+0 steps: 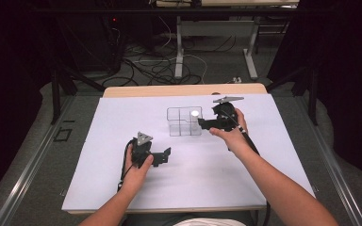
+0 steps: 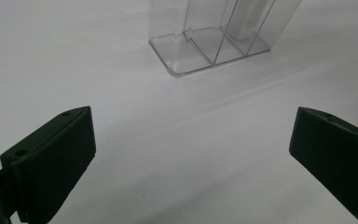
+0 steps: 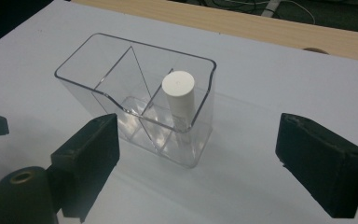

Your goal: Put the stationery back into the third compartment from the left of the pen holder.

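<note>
A clear plastic organiser box [image 1: 183,123] with several compartments stands on the white sheet, a little behind the middle. A white cylinder [image 1: 195,113] stands upright in its right-hand compartment. In the right gripper view the box [image 3: 103,70] is just ahead of the jaws, with the white cylinder [image 3: 179,94] inside its near right cell. My right gripper [image 1: 205,123] is open beside the box's right side, and its wide gap [image 3: 198,140] holds nothing. My left gripper [image 1: 162,157] rests low in front of the box, open [image 2: 191,135] and empty. The box's base [image 2: 205,46] lies ahead of it.
The white sheet [image 1: 122,122] covers nearly the whole table, with a wooden strip [image 1: 184,89] bare along the far edge. Beyond the table are cables on the floor [image 1: 151,66] and white desk legs [image 1: 179,52]. Dark frame bars stand to either side.
</note>
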Action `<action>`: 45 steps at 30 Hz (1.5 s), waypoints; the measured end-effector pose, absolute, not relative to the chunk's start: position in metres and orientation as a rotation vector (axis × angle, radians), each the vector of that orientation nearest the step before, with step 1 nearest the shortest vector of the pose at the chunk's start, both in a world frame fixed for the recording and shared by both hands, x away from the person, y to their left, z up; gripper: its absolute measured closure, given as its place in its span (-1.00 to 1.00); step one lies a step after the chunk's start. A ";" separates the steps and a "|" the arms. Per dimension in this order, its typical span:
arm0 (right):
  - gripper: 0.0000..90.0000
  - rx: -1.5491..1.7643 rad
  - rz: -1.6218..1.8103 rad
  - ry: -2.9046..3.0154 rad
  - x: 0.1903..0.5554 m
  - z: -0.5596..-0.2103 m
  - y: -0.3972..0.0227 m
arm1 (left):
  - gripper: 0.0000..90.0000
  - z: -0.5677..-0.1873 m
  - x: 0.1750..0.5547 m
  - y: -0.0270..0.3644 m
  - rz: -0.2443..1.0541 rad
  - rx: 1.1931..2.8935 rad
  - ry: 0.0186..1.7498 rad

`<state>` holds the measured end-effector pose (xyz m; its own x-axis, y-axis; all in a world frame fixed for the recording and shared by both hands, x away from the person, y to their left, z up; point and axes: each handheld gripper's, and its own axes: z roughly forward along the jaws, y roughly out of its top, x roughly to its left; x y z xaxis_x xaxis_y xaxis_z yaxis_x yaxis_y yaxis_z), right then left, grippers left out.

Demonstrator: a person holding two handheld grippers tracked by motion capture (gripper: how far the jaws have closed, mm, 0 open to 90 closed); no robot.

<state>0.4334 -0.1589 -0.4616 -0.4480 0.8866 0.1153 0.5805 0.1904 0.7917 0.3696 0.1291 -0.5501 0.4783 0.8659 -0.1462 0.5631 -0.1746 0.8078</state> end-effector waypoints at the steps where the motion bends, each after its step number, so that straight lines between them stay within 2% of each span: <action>1: -0.74 1.379 1.133 2.114 0.432 -0.462 -0.161 | -1.00 -0.550 0.370 0.129 0.442 1.863 1.195; 8: -1.00 1.376 1.111 2.140 0.422 -0.471 -0.175 | -1.00 -0.551 0.370 0.129 0.436 1.858 1.205; 37: -1.00 1.543 1.018 2.058 0.397 -0.531 -0.240 | -1.00 -0.551 0.370 0.130 0.439 1.873 1.213; 45: -1.00 1.578 1.025 2.015 0.397 -0.534 -0.253 | -0.99 -0.551 0.372 0.131 0.442 1.861 1.217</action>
<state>0.3971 -0.2525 -0.5338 -0.2960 0.9455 0.1361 0.6667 0.1025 0.7382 0.3716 0.1311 -0.5513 0.4645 0.8729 -0.1493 0.5740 -0.1684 0.8013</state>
